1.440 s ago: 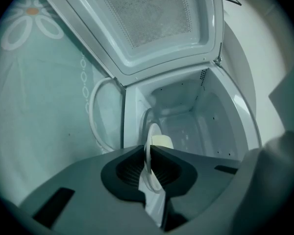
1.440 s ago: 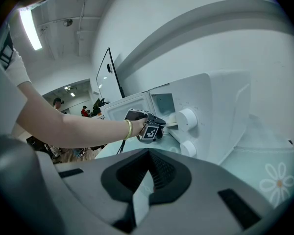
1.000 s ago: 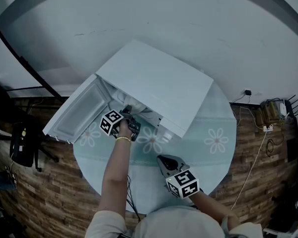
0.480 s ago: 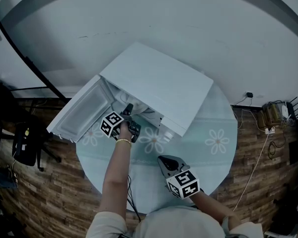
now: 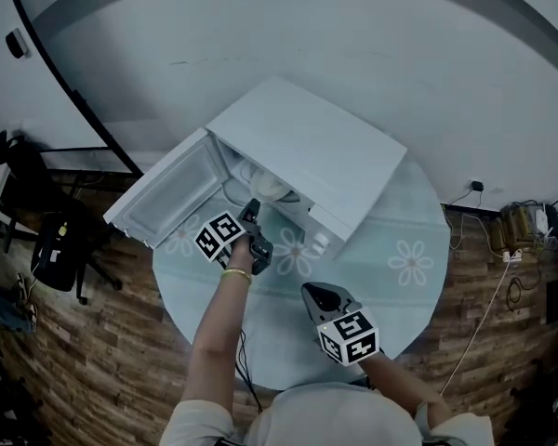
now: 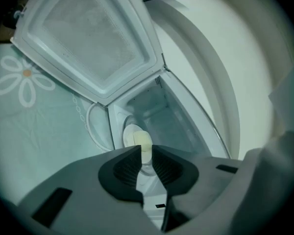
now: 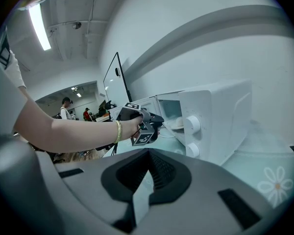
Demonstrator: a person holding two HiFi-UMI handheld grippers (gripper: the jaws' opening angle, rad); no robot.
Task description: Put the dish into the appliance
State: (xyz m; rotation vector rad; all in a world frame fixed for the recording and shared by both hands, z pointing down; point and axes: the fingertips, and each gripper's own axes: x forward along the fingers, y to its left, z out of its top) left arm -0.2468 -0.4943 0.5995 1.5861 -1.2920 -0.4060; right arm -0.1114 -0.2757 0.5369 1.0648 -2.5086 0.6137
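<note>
The white microwave (image 5: 307,151) stands on the round table (image 5: 391,240) with its door (image 5: 172,203) swung wide open to the left. A pale dish (image 5: 268,187) lies inside the cavity. My left gripper (image 5: 252,210) hovers just outside the opening, pointing in; its jaws are closing with nothing between them. In the left gripper view the dish (image 6: 136,137) shows beyond the narrow gap of the left gripper (image 6: 147,151). My right gripper (image 5: 314,294) waits nearer the table's front edge, shut and empty. The right gripper view shows the dish (image 7: 179,123) in the cavity.
A light tablecloth with flower prints covers the table. Two round knobs (image 7: 192,124) sit on the microwave's front. A black chair (image 5: 60,254) stands on the wood floor at the left; cables and a power strip (image 5: 511,226) lie at the right. People stand far off in the room.
My left gripper has drawn back out of the microwave cavity and let go of the dish, which now lies inside. The right gripper has stayed put.
</note>
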